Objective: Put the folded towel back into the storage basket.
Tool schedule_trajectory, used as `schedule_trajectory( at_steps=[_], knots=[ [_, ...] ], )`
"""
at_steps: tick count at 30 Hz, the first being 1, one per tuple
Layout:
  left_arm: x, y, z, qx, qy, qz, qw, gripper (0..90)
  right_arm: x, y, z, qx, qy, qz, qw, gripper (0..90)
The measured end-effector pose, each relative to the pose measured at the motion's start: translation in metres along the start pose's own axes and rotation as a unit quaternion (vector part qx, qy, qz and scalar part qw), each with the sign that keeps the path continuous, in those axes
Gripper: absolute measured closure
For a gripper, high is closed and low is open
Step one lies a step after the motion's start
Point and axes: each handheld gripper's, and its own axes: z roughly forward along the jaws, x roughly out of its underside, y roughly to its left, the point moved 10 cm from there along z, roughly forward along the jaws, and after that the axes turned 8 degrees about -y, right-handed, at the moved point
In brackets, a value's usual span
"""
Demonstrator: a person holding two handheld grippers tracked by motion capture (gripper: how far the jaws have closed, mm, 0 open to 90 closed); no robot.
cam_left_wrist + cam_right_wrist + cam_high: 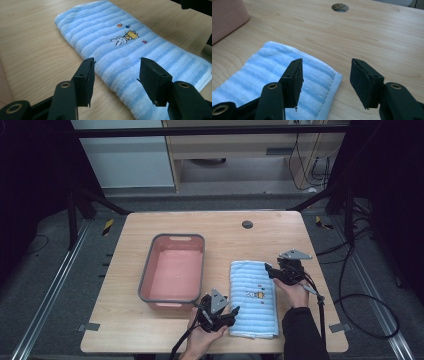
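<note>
Pink inside and grey at the rim, a rectangular plastic tub [173, 273] stands on the left half of the wooden table [150, 327], and nothing can be seen inside it. Just right of the tub lies a folded towel [253, 297], striped in light blue and white, with its long side running near to far. The left gripper [227, 316] is held at the towel's near left corner with its jaws spread wide; in the left gripper view the towel's [117, 50] left edge passes between the two jaws, and neither jaw can be confirmed as touching the cloth. The right gripper [270, 270] sits at the towel's far right corner, its jaws likewise wide apart; in the right gripper view that corner [287, 72] lies below and between the jaws, the left jaw over the cloth and the right jaw over bare wood. A small printed motif [124, 38] at the middle of the towel shows a white rabbit beside a yellow shape, with small orange, blue and pink marks around it. No legible writing is found. A round cable hole [247, 224] sits near the table's far edge.
</note>
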Motion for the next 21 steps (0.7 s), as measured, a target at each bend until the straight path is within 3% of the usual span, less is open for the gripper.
schedule_trajectory(
  at_steps=[4,11,21],
  knots=[
    [0.005,-0.002,0.002,-0.001,0.004,0.0,1.0,46.4,0.005,0.001,0.004,-0.002,0.005,-0.006,1.0,45.5],
    [0.013,-0.004,0.007,-0.003,0.016,-0.002,0.9999,47.7,0.018,-0.003,0.009,-0.005,0.021,0.013,0.9997,46.7],
    [0.025,-0.005,0.012,-0.003,0.036,-0.011,0.9993,53.3,0.031,0.003,0.019,-0.012,0.045,0.007,0.9989,47.8]
  ],
)
